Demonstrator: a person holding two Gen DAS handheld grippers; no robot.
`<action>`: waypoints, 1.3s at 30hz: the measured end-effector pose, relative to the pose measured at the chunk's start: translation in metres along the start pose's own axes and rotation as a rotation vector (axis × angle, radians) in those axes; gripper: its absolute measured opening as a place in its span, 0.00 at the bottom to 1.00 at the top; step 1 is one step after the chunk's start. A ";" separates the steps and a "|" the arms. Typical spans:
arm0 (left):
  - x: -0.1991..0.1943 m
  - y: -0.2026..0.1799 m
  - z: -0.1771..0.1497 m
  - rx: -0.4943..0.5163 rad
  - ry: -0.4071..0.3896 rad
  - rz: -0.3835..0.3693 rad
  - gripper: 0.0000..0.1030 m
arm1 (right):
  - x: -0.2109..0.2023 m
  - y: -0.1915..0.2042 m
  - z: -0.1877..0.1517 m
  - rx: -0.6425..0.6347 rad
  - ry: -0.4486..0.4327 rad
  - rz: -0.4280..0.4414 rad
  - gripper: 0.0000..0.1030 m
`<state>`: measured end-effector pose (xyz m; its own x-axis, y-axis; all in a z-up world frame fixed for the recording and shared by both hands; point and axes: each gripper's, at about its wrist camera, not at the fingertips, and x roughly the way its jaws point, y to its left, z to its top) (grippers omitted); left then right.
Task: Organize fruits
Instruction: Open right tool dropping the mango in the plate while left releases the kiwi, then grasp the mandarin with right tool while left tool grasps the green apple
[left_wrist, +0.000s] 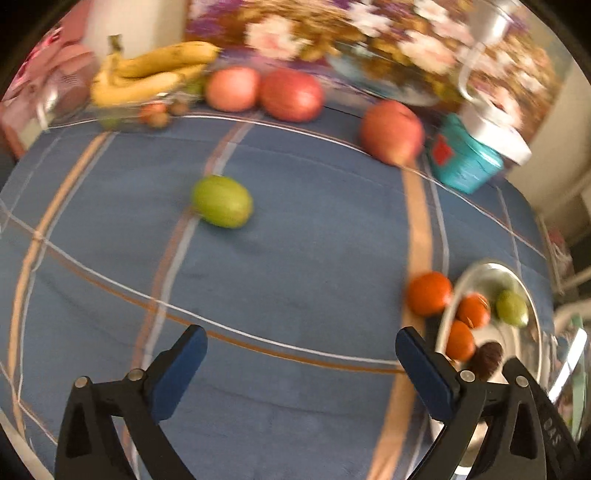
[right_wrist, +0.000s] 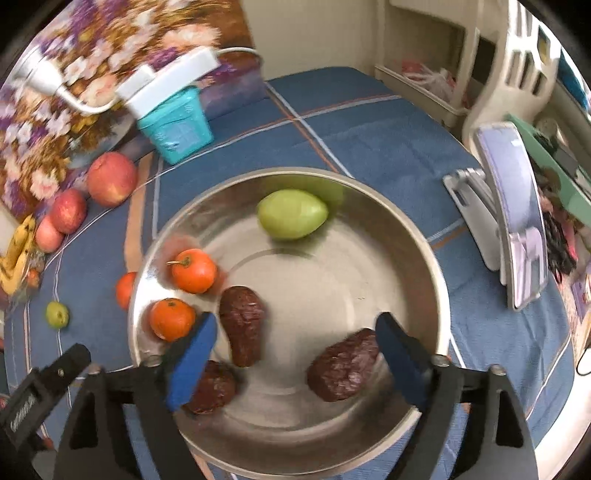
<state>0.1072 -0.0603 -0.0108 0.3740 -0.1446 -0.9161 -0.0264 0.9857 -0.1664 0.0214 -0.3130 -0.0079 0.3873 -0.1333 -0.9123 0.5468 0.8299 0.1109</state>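
A blue cloth with orange and white stripes (right_wrist: 369, 147) covers the whole surface, and the steel bowl (right_wrist: 388, 229) standing on it serves as the landmark. On the far-left side of the bowl stand a teal box (right_wrist: 177, 129), then three red apples (right_wrist: 110, 177) in a row, then a bunch of bananas (left_wrist: 155, 70) farthest off. To the right of the bowl a phone on a metal stand (right_wrist: 513, 221) rests upright.

Inside the bowl lie a green fruit (right_wrist: 291, 214) by the far wall, two oranges (right_wrist: 194, 271) against the left wall, and three dark brown fruits (right_wrist: 242, 325) toward the near side; what kind they are I cannot tell through the blur. Just outside the bowl's left rim sits a third orange (left_wrist: 428, 293), touching or nearly touching the rim. Well left of the bowl a second green fruit (left_wrist: 221, 201) lies alone on the cloth.

The right gripper (right_wrist: 295, 332) hangs over the bowl, jaws spread, nothing between its pads. The left gripper (left_wrist: 301, 345) hovers left of the bowl, spread wide and empty.
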 end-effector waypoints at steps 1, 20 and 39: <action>-0.001 0.006 0.002 -0.014 -0.009 0.010 1.00 | -0.001 0.005 -0.001 -0.019 -0.005 0.012 0.88; -0.024 0.065 0.032 -0.046 -0.121 0.176 1.00 | -0.011 0.060 -0.013 -0.155 -0.049 0.067 0.92; 0.017 0.071 0.078 -0.022 -0.084 0.024 1.00 | -0.020 0.136 0.017 -0.387 -0.117 0.173 0.86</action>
<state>0.1839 0.0140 -0.0102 0.4498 -0.1128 -0.8860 -0.0560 0.9865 -0.1540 0.1008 -0.2067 0.0317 0.5426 -0.0168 -0.8398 0.1566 0.9843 0.0815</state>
